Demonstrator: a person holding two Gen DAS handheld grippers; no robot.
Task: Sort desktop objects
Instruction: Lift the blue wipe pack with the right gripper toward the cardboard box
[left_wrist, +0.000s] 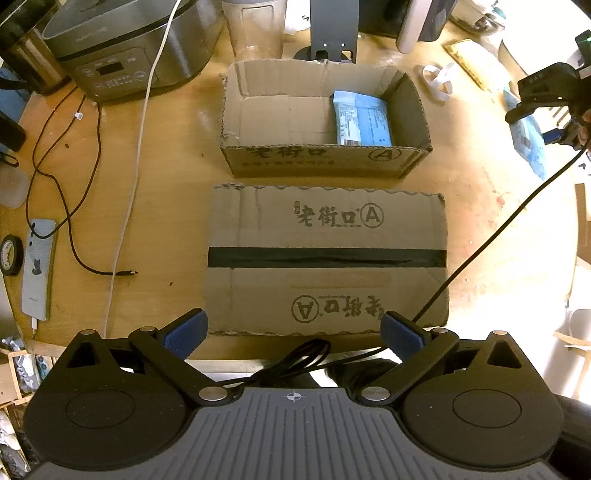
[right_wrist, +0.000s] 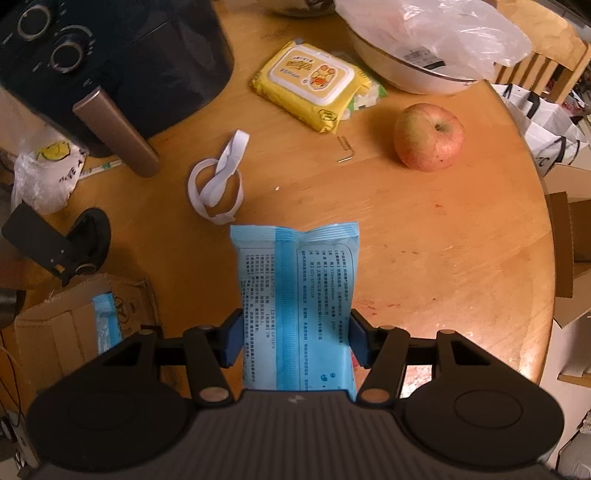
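Observation:
My right gripper (right_wrist: 296, 341) is shut on a light blue wipes pack (right_wrist: 297, 295) and holds it above the wooden table (right_wrist: 424, 236). The same gripper shows at the far right of the left wrist view (left_wrist: 546, 99). An open cardboard box (left_wrist: 325, 162) stands at the table's middle and holds another blue pack (left_wrist: 361, 117) in its right part; the box also shows in the right wrist view (right_wrist: 62, 325). My left gripper (left_wrist: 293, 332) is open and empty over the near edge of a flat cardboard lid (left_wrist: 327, 262) in front of the box.
A yellow wipes pack (right_wrist: 314, 83), an apple (right_wrist: 428, 137), a white strap (right_wrist: 218, 184), a paper clip (right_wrist: 345, 147) and a bowl under a plastic bag (right_wrist: 424, 48) lie beyond my right gripper. An air fryer (right_wrist: 110, 62), a cooker (left_wrist: 122, 48), a phone (left_wrist: 37, 267) and cables (left_wrist: 74, 206) sit on the left.

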